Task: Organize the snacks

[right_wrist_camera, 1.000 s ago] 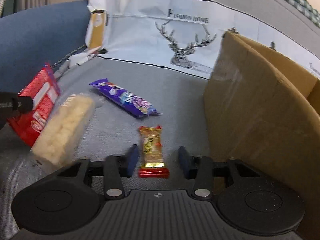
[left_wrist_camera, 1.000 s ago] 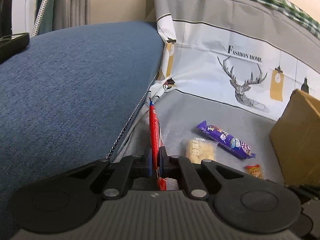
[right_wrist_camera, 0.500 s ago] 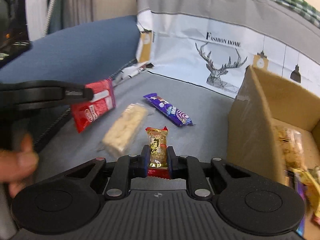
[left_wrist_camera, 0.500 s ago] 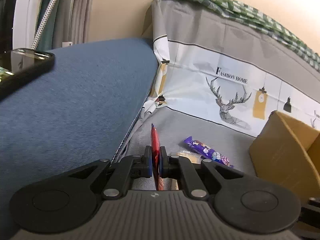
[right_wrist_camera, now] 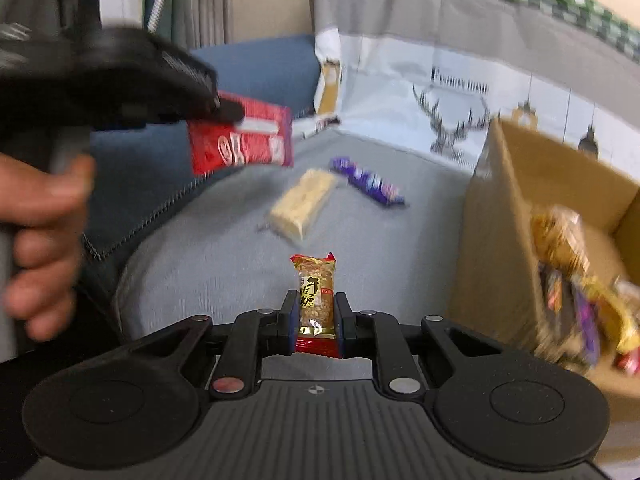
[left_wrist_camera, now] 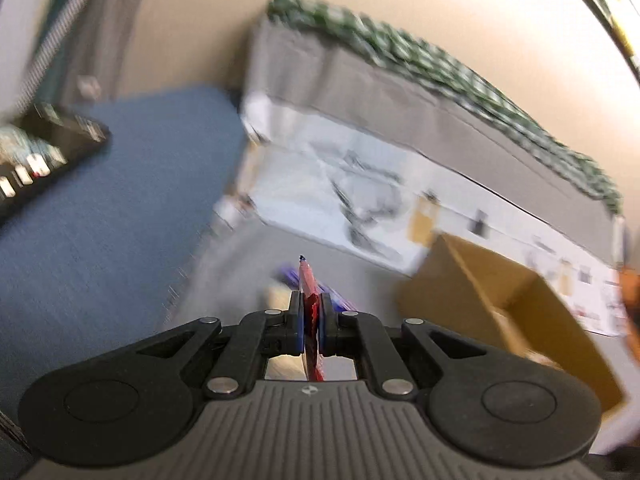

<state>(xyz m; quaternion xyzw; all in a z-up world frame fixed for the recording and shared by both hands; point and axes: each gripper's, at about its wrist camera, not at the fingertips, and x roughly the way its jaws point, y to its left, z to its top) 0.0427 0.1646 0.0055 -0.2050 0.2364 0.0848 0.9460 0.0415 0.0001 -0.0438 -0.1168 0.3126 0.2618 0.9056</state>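
Snacks ride in both tongs: right tongs (right_wrist_camera: 317,314) clamp the peanut candy (right_wrist_camera: 316,296), nearer the box (right_wrist_camera: 504,240); left tongs (left_wrist_camera: 310,320) clamp the red wafer (right_wrist_camera: 242,144).

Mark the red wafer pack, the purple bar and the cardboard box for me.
red wafer pack (right_wrist_camera: 244,146): right wrist view, middle of its printed face.
purple bar (right_wrist_camera: 370,181): right wrist view, mid-wrapper.
cardboard box (right_wrist_camera: 492,240): right wrist view, near outer wall.
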